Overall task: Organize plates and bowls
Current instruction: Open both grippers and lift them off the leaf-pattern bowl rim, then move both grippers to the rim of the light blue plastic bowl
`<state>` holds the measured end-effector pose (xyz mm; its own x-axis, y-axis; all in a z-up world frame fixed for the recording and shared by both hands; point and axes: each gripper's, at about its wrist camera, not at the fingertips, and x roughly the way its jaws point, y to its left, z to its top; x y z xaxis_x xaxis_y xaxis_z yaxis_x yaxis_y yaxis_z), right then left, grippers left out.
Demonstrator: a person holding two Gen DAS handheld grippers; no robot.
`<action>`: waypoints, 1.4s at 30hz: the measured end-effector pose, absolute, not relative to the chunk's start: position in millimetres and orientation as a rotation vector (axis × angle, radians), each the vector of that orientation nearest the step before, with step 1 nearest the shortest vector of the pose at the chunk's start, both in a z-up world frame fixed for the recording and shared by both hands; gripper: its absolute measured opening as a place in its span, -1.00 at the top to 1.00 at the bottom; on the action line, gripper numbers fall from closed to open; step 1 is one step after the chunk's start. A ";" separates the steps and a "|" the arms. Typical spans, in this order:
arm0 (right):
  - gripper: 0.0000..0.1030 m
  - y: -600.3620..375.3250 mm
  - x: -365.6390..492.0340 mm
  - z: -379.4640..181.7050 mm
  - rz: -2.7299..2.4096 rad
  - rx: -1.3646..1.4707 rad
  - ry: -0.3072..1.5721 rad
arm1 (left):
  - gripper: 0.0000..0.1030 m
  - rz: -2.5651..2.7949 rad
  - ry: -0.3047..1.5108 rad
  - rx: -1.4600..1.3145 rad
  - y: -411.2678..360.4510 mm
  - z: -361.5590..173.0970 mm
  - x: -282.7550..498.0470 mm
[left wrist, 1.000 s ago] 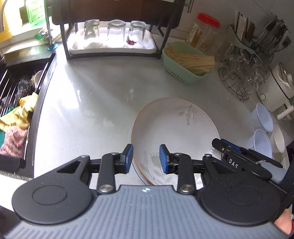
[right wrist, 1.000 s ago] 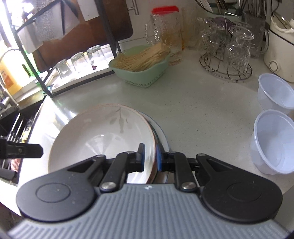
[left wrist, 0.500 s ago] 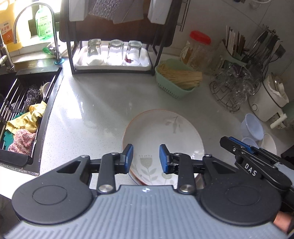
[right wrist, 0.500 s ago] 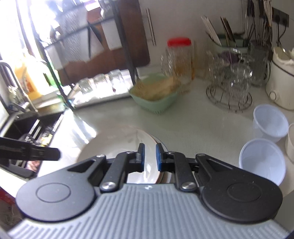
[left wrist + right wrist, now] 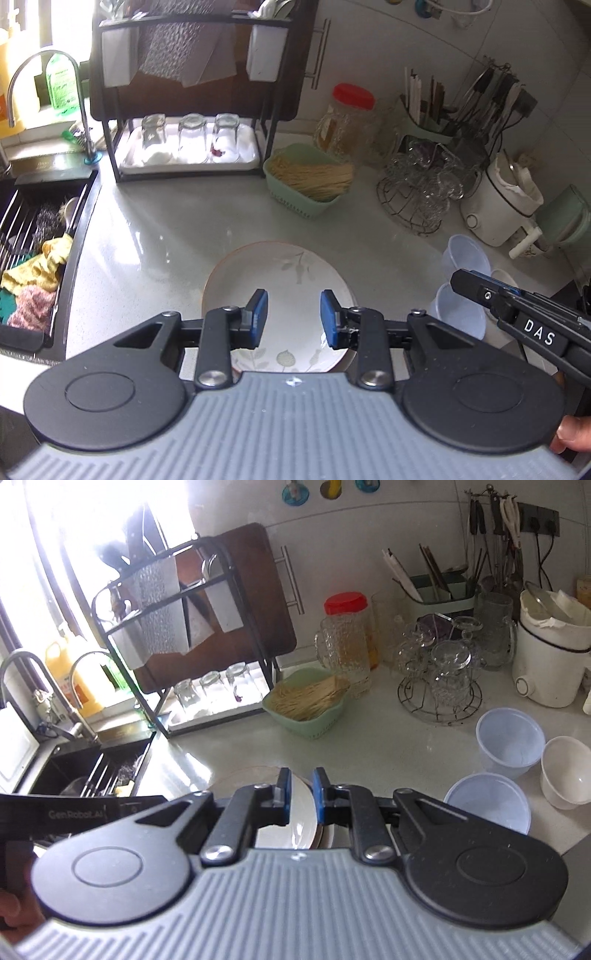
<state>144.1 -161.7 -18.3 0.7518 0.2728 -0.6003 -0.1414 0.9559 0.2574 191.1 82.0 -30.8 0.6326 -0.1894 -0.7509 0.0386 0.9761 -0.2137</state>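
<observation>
While plastic bowls (image 5: pixel 509 740) flank plate (image 5: pixel 280 280) | green basket (image 5: pixel 306 184) behind

A pale speckled stone bench (image 5: pixel 155 236) meets white tiled walls (image 5: pixel 406 528); a black sunken sink (image 5: pixel 33 229) lies at left; glaring daylight floods a window (image 5: pixel 92 513).

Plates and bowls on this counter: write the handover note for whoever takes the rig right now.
Right gripper: shut on the rim of the floral plate.
Left gripper: open, empty, above that plate.
Two translucent bowls and a white bowl stand loose to the right.
Dish rack holds only glasses on its lower tray.
Done: plate gripped.
Left: place plate, then gather the bowls.
</observation>
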 end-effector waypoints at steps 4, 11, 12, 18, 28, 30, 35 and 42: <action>0.70 -159.7 139.7 -7.9 0.211 0.205 0.659 | 0.31 -0.169 0.849 -0.192 82.7 -18.7 194.6; 0.70 -153.6 130.2 8.1 0.192 0.232 0.632 | 0.31 -0.237 0.838 -0.213 87.3 -11.1 198.2; 0.70 -152.2 129.3 9.5 0.184 0.233 0.624 | 0.31 -0.248 0.835 -0.205 88.9 -10.9 199.4; 0.70 -145.5 127.0 6.3 0.125 0.259 0.607 | 0.31 -0.289 0.839 -0.190 100.7 -14.1 204.1; 0.70 -157.6 126.1 -5.8 0.087 0.266 0.606 | 0.31 -0.310 0.840 -0.163 83.7 -21.8 212.6; 0.70 -168.7 127.4 -7.1 0.076 0.265 0.610 | 0.31 -0.308 0.844 -0.173 72.9 -24.3 216.4; 0.70 -203.8 126.4 -8.5 0.064 0.232 0.617 | 0.31 -0.327 0.863 -0.174 34.6 -33.1 227.2; 0.70 -257.6 130.6 -15.2 0.019 0.219 0.632 | 0.31 -0.372 0.916 -0.091 -19.6 -46.7 239.1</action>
<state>130.6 -257.6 -15.2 0.8077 0.0844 -0.5835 0.0491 0.9766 0.2093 239.1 -19.6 -46.7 0.5499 -0.3522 -0.7573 0.2757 0.9325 -0.2335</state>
